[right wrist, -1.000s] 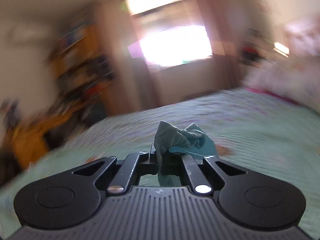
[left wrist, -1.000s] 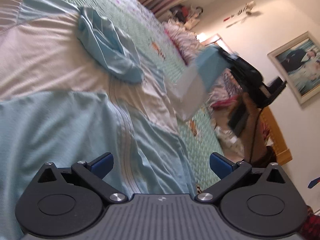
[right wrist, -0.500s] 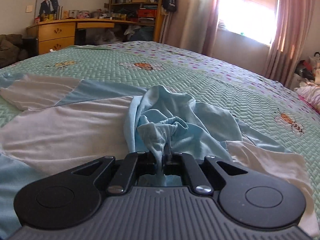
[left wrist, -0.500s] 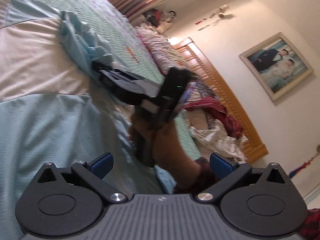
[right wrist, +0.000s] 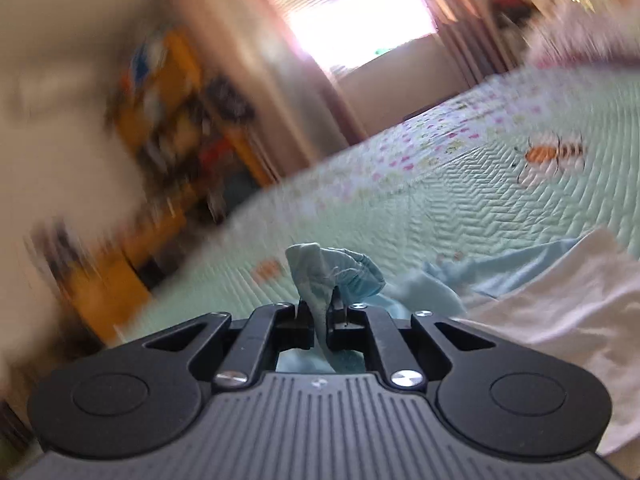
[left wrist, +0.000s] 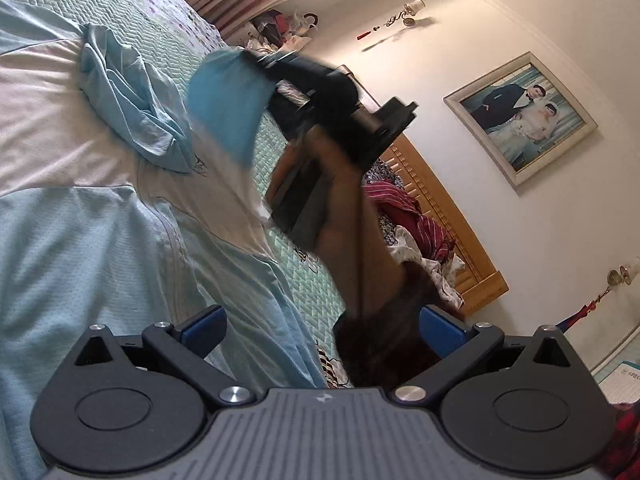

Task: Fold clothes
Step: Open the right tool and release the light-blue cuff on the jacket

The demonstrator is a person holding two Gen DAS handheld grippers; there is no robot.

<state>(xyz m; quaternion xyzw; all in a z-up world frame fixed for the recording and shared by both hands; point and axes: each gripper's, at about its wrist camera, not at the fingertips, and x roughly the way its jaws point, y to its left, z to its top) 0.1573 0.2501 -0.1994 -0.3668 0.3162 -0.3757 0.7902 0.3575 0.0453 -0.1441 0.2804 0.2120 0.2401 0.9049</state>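
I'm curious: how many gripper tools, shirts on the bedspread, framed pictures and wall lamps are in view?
Grippers: 2 (left gripper open, empty; right gripper jaws opening, shirt cloth between them)
Shirts: 1 (blue-and-white shirt)
Framed picture: 1
Wall lamps: 2 (upper wall lamp, lower wall lamp)
Total: 6

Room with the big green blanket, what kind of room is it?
Most likely a bedroom in someone's home. A wide bed with a green quilted bedspread fills the view, a wooden headboard stands against the wall, and a framed portrait hangs above it.
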